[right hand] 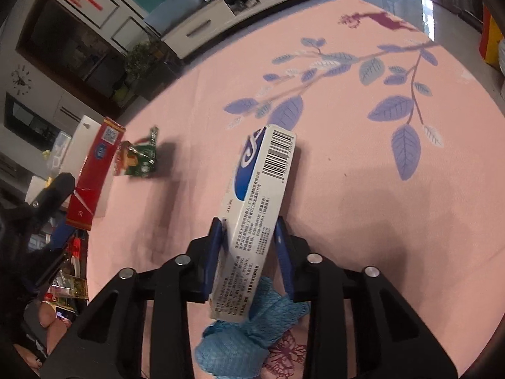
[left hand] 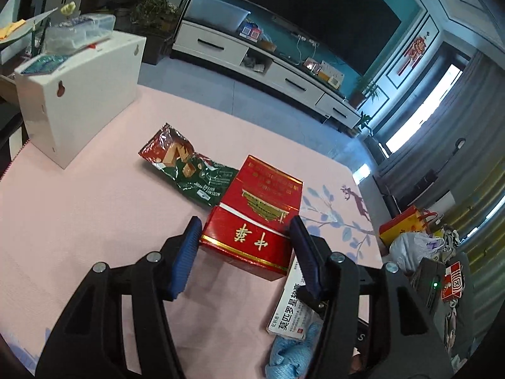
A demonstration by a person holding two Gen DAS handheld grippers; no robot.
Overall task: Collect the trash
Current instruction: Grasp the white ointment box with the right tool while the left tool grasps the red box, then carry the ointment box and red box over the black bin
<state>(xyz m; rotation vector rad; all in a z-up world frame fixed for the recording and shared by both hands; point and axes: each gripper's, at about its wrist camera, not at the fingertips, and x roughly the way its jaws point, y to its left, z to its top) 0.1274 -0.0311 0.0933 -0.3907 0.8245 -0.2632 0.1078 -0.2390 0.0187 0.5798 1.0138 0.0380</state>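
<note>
My left gripper (left hand: 246, 246) is shut on a red carton with gold print (left hand: 255, 211), its blue pads pressing both sides, and holds it above the pink tablecloth (left hand: 94, 221). In the right wrist view the red carton (right hand: 94, 170) hangs tilted at the left. My right gripper (right hand: 249, 240) is shut on a long white-and-blue medicine box (right hand: 262, 183) standing on its edge; the same medicine box (left hand: 293, 300) shows low in the left wrist view. A crumpled green-and-red wafer wrapper (left hand: 186, 167) lies on the cloth beyond the carton.
A blue knitted cloth (right hand: 252, 325) lies under the near end of the medicine box. A white bin-like box (left hand: 79, 94) stands at the table's far left. Bags (left hand: 407, 230) crowd the floor beyond the right edge. A TV cabinet (left hand: 252, 57) lines the far wall.
</note>
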